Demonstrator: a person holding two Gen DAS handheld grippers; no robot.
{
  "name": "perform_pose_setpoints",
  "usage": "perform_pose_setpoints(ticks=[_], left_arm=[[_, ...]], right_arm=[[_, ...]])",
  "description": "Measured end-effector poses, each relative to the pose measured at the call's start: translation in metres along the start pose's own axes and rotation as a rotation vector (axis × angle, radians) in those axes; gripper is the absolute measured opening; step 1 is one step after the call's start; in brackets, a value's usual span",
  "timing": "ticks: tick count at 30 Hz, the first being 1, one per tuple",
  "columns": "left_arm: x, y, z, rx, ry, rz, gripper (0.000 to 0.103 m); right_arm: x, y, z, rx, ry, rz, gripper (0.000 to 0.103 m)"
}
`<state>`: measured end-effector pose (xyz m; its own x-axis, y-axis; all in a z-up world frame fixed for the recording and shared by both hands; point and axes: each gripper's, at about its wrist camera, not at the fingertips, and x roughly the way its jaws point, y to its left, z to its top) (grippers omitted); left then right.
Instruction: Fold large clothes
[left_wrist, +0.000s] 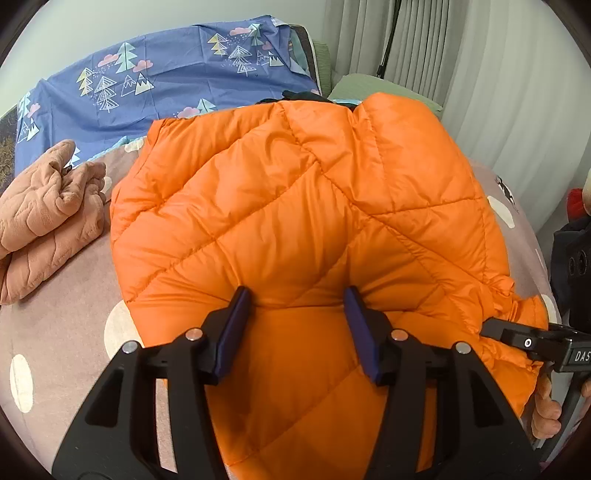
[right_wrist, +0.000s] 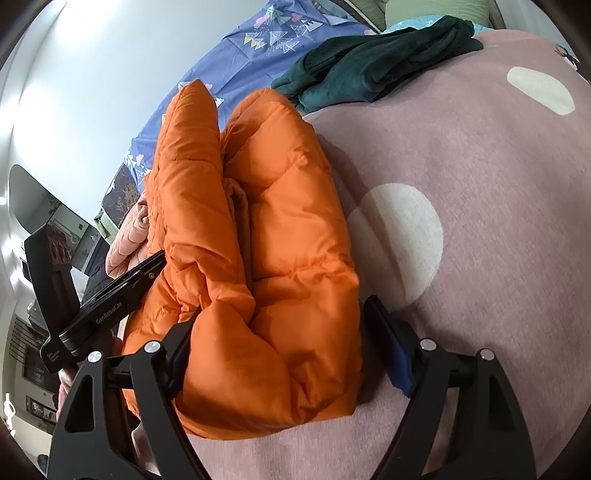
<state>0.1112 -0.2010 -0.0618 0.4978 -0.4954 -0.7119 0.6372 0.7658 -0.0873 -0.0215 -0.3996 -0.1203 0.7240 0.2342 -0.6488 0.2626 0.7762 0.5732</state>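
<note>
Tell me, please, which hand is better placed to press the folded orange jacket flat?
Probably left: its tongs hover over the orange jacket's broad top, while the right tongs straddle only its end.

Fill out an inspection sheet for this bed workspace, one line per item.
Surface: mauve bedspread with white dots, bare to the right of the jacket in the right wrist view.
Job's things: orange puffer jacket, folded over on itself into a thick bundle.
Clutter: folded pink quilted garment beside the jacket; dark green garment beyond it; blue tree-print sheet at the back.
Grippers: left gripper jaws apart, tips pressed into the jacket's top; right gripper jaws wide, straddling the bundle's end, one pad clear of it.
Cables: dark cable or thin pole against the curtain; which, cannot tell.
Surroundings: pale curtains, white wall.
</note>
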Motion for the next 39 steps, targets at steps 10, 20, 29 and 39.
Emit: perform_pose_setpoints(ticks=[10, 20, 29, 39], left_arm=[[-0.005, 0.007, 0.009, -0.011, 0.012, -0.002, 0.062], [0.008, 0.13, 0.03, -0.378, 0.002, 0.026, 0.092], [0.064, 0.153, 0.018, -0.555, 0.037, -0.313, 0.091], [-0.018, 0.121, 0.123, -0.227, -0.166, -0.125, 0.034]], right_arm=[[0.013, 0.005, -0.002, -0.003, 0.047, 0.076, 0.053], [0.008, 0.001, -0.008, -0.018, 0.048, 0.092, 0.048], [0.023, 0.012, -0.002, -0.032, 0.09, 0.083, 0.059], [-0.009, 0.101, 0.056, -0.293, -0.102, 0.077, 0.026]])
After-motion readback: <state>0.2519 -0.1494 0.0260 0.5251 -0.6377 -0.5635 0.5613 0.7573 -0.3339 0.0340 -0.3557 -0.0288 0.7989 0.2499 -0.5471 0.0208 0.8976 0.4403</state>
